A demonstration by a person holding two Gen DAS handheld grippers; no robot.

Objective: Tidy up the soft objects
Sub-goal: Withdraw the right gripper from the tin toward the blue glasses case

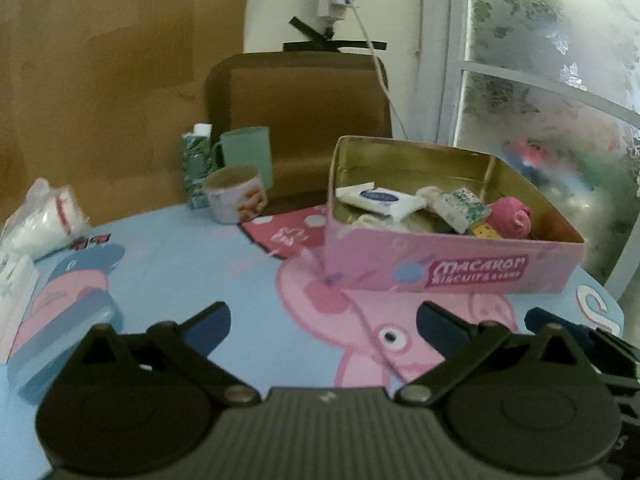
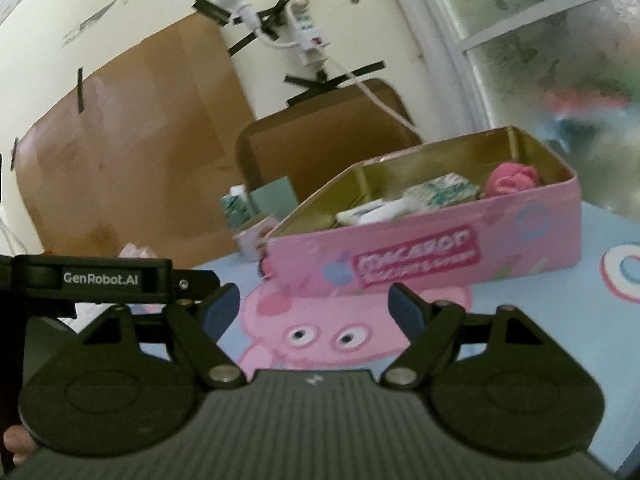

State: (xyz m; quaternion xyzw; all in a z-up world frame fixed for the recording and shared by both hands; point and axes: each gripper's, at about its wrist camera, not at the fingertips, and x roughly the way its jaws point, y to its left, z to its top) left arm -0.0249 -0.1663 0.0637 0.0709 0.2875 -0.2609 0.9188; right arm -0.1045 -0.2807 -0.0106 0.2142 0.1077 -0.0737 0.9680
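Pink tin (image 1: pixel 452 268): one pink ball (image 1: pixel 514 216), two white packets (image 1: pixel 380 200).

A table under a blue cartoon-pig cloth (image 1: pixel 224 264) carries an open pink biscuit tin (image 1: pixel 452 268), a printed cup (image 1: pixel 236 194), a green mug (image 1: pixel 248 152), a small patterned carton (image 1: pixel 196 168) and a clear plastic bag (image 1: pixel 44 220) at the left edge

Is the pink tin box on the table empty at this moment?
No. In the left wrist view the pink tin box holds several things, among them a white tissue pack and a pink rolled cloth.
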